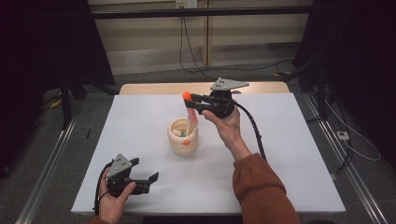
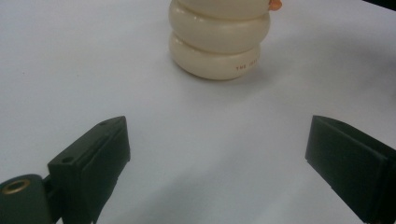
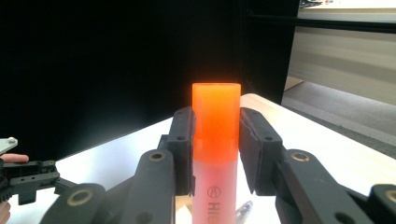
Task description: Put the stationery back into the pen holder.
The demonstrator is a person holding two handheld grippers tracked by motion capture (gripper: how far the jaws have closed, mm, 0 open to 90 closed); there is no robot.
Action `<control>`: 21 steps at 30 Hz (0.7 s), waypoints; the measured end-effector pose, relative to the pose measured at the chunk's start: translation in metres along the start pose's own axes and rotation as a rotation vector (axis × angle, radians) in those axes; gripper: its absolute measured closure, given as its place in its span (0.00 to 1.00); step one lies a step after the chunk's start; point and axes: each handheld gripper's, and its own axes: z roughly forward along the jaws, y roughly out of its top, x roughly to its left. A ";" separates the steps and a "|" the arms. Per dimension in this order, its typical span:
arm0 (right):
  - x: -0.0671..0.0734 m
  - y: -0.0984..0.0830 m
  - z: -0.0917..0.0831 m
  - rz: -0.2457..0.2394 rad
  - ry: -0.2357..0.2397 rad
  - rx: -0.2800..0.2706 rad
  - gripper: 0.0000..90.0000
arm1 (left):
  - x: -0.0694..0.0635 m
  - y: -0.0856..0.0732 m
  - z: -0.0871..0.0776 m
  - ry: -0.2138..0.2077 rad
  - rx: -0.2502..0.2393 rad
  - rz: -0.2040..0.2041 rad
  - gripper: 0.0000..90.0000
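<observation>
A highlighter (image 1: 191, 112) with an orange cap and a pale pink body hangs tilted above a cream ribbed pen holder (image 1: 183, 138) at mid-table. Its lower end reaches the holder's mouth. My right gripper (image 1: 190, 101) is shut on the highlighter just below the cap. In the right gripper view the two pads press on the highlighter (image 3: 216, 154) from both sides, with the right gripper (image 3: 216, 133) pointing across the table. My left gripper (image 1: 144, 169) rests near the front left of the table, open and holding nothing. The left gripper (image 2: 217, 154) faces the holder (image 2: 219, 37) with bare table between the jaws.
The holder contains a few small white and green items, and a pen tip (image 3: 243, 210) shows below the highlighter. The white table (image 1: 289, 154) has a wooden far edge (image 1: 154, 87). Dark stands and floor cables surround it.
</observation>
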 end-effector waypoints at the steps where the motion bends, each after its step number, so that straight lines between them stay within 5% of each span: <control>1: 0.000 -0.001 0.002 0.003 0.002 0.002 0.75 | 0.000 0.000 0.000 -0.001 0.002 0.000 0.07; 21: 0.001 -0.028 0.019 0.048 0.028 0.034 0.75 | 0.000 0.000 0.000 -0.002 0.006 0.002 0.07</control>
